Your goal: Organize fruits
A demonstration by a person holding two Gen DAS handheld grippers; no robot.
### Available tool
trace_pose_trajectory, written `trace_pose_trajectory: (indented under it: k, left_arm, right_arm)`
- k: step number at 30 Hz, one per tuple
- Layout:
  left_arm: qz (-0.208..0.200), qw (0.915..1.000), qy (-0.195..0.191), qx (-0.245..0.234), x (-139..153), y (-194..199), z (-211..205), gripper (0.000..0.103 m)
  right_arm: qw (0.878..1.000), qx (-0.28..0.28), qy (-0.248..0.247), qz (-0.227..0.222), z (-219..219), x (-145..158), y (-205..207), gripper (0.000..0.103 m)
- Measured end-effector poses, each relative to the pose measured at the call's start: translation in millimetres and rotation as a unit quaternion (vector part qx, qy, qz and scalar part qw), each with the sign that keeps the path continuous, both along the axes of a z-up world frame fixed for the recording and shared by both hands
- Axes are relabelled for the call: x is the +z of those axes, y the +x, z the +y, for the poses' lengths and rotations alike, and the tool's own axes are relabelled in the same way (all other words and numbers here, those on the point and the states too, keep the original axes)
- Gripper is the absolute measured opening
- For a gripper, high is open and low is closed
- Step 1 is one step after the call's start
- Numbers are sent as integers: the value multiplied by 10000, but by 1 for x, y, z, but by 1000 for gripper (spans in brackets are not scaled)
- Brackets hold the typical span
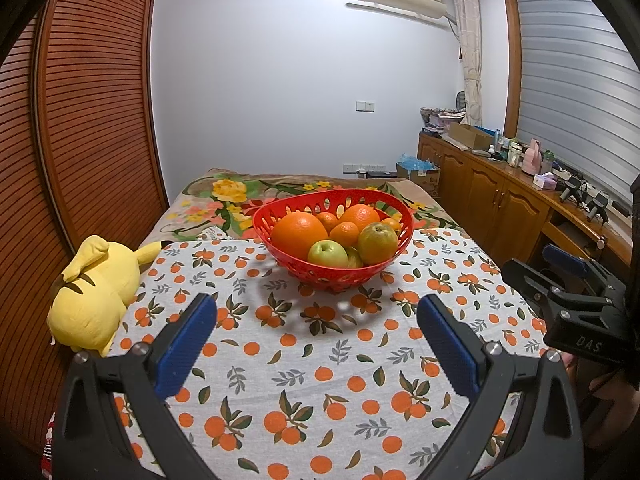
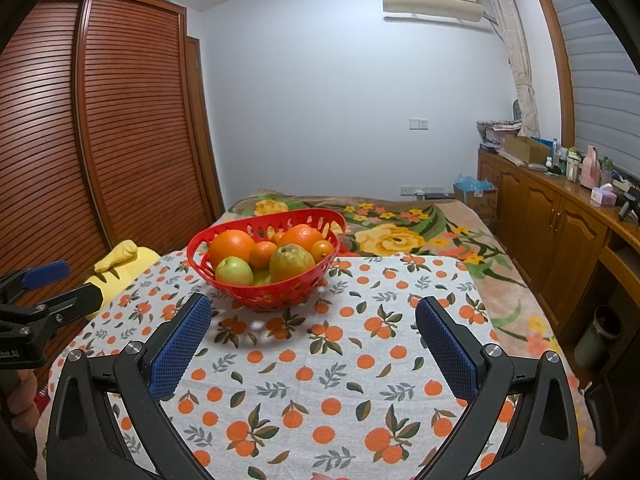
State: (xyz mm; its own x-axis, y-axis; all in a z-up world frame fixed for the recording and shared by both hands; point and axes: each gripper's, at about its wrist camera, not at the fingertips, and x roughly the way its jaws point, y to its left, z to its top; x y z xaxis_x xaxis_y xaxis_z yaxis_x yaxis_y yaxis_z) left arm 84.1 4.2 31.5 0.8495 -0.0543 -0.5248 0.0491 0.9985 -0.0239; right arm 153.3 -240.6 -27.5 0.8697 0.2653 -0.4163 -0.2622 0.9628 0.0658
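Observation:
A red perforated basket (image 1: 394,250) stands on the orange-print cloth and also shows in the right wrist view (image 2: 280,298). It holds large oranges (image 1: 298,234), smaller oranges (image 1: 344,233), a green apple (image 1: 327,254) and a brownish-green pear (image 1: 377,242). My left gripper (image 1: 318,310) is open and empty, in front of the basket. My right gripper (image 2: 314,312) is open and empty, in front of and slightly right of the basket. The right gripper also shows at the left view's right edge (image 1: 560,276).
A yellow plush toy (image 1: 94,296) lies at the cloth's left edge. A floral blanket (image 2: 400,236) covers the bed behind. A slatted wardrobe (image 1: 80,120) stands left; wooden cabinets (image 2: 560,232) with clutter stand right.

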Motion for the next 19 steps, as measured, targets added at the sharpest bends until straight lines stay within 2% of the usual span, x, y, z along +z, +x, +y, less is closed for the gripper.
trace_pose_trajectory:
  k: [19]
  left_arm:
    - [-6, 10000, -7, -6, 1, -2, -3, 101]
  right_arm:
    - [10000, 9, -4, 15, 2, -2, 0, 103]
